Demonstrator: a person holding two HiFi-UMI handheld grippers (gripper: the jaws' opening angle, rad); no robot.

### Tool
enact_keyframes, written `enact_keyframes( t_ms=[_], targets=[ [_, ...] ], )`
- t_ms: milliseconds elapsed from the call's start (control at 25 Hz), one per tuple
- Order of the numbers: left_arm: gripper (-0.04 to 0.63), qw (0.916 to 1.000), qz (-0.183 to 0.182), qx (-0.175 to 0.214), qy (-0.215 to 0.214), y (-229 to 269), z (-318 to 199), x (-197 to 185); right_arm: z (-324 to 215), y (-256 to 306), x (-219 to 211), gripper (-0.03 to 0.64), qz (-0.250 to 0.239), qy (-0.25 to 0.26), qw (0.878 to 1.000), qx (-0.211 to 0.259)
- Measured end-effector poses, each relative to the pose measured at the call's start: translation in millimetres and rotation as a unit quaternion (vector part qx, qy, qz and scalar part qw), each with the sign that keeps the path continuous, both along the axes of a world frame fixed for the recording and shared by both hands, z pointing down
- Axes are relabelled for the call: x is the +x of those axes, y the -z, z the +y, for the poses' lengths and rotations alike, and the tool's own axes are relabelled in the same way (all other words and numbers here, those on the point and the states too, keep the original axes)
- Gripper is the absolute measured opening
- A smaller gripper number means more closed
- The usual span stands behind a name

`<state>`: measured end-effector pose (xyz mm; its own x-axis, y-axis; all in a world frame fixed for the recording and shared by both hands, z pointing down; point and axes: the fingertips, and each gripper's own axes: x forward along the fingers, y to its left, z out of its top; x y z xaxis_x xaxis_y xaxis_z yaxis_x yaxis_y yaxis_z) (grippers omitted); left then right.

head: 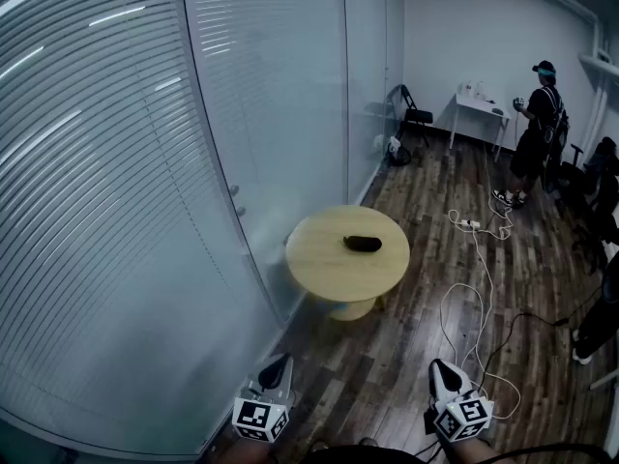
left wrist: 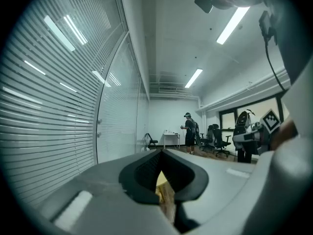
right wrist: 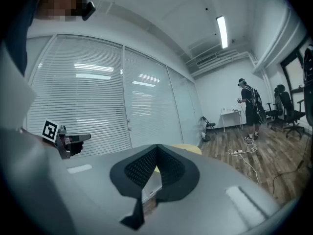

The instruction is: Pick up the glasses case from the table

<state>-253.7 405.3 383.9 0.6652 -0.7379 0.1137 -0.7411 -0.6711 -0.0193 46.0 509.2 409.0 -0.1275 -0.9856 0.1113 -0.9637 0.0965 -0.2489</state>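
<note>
Glasses case (head: 363, 244) — dark, lying flat on the round table (head: 319, 271), right of its centre | left gripper (head: 279, 363) — fingers closed tip to tip, nothing between them, well apart from the table | right gripper (head: 441, 365): fingers likewise pressed together, empty | person (head: 535, 133) standing at the far wall

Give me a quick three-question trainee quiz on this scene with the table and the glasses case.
1. True or false: the glasses case lies on the round table.
2. The right hand-held gripper is: A) shut and empty, B) shut on the case, C) wide open.
3. Fill in: the white cable lies on the ____.
Key: 1 true; 2 A; 3 floor.
</note>
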Motion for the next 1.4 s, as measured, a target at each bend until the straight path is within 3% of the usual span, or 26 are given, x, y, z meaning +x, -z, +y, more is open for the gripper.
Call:
enact_keyframes(
  t_ms=[360, 640, 920, 1120, 1400],
  targets=[
    [0.005, 0.9999, -0.009, -0.005, -0.008, 6.4, -1.1, 34.0, -4.8, 2.7, 21.0, 0.006, -0.007, -0.004, 1.000, -0.003],
    [0.005, 0.9990, -0.031, 0.023, -0.022, -7.4, -6.9, 81.2, -4.8, -8.5, 45.4, 0.006, 0.037, 0.012, 0.999, 0.039],
    [0.005, 0.9980, -0.048, -0.006, -0.041, -42.7, -7.6, 112.8, -28.3, -43.4, 74.6, 0.006, -0.010, 0.008, 1.000, -0.011],
    [0.005, 0.9975, -0.045, -0.003, -0.054, -44.5, -72.3, 129.6, -81.8, -74.0, 92.1, 0.006, -0.010, 0.011, 0.998, -0.063],
    [0.005, 0.9962, -0.049, -0.024, -0.068, -58.1, -200.7, 137.4, -190.9, -59.9, 80.1, 0.006, 0.009, 0.031, 0.998, -0.057]
  ],
)
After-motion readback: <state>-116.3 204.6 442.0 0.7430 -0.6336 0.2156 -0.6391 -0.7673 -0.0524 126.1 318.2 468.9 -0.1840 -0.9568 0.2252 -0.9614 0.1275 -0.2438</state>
